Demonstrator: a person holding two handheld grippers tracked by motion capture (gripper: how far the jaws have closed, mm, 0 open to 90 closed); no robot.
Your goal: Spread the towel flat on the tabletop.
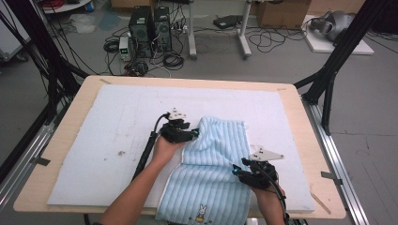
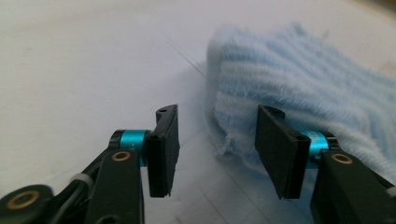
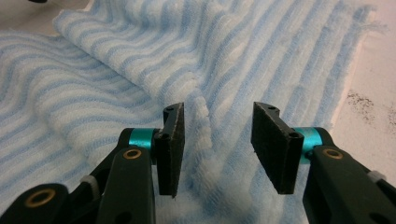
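A grey floor (image 1: 371, 117) lies beyond the wooden worktop (image 1: 307, 140), strewn with black cables (image 1: 267, 40). Two computer towers (image 1: 150, 30) stand behind it, beside white table legs (image 1: 218, 33). Cardboard boxes (image 1: 281, 13) sit farther back; black frame struts (image 1: 347, 44) flank both sides.

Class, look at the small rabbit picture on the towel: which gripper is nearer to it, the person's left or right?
Right. The right gripper sits just above and right of the rabbit picture; the left gripper is farther up, at the towel's folded edge.
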